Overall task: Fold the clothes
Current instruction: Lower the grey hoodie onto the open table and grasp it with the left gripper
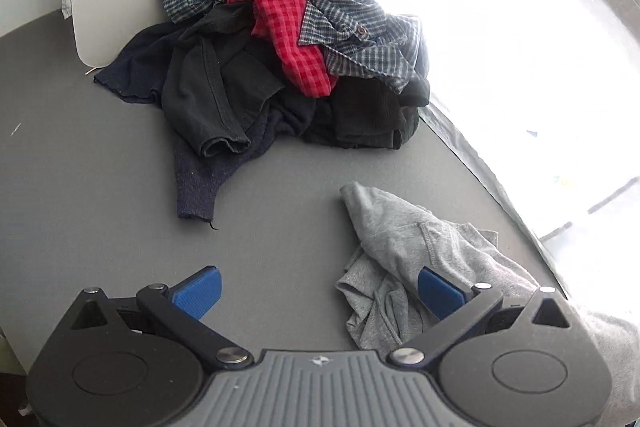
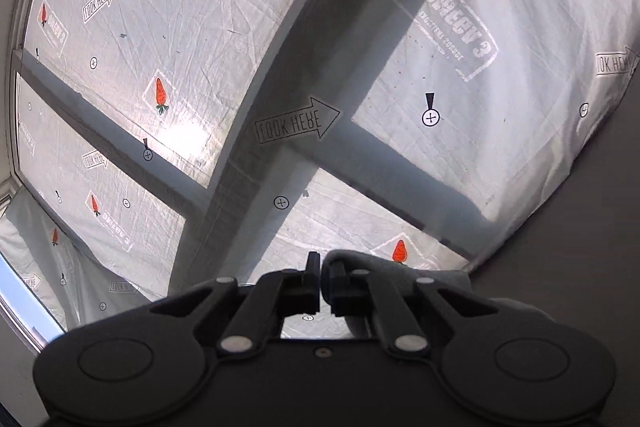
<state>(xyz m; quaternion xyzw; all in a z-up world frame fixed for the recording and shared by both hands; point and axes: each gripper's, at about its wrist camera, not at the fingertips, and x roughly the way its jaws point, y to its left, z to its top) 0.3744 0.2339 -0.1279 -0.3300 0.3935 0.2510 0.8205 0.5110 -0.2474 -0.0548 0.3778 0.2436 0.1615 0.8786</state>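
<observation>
Left gripper (image 1: 318,293): jaws spread wide, blue pads (image 1: 198,293) empty, angled down over the grey table (image 1: 80,187); right-hand pad overlapping the crumpled grey garment (image 1: 404,259) in view, contact not determinable. Probably poised to take an edge of that garment for spreading.

Right gripper (image 2: 321,285): jaws nearly together, a fold of grey cloth (image 2: 384,269) draped over the right-hand finger and apparently pinched in the narrow gap; pointed up toward a printed sheet (image 2: 520,147) covering a window, suggesting a lifted corner so that the fabric hangs free.

Beyond: pile of unfolded clothes (image 1: 280,59) at the far side of the table, plaid shirt (image 1: 352,27) and red checked piece (image 1: 292,35) on top, dark items beneath, well apart from the grey garment. Folding judged barely begun.
</observation>
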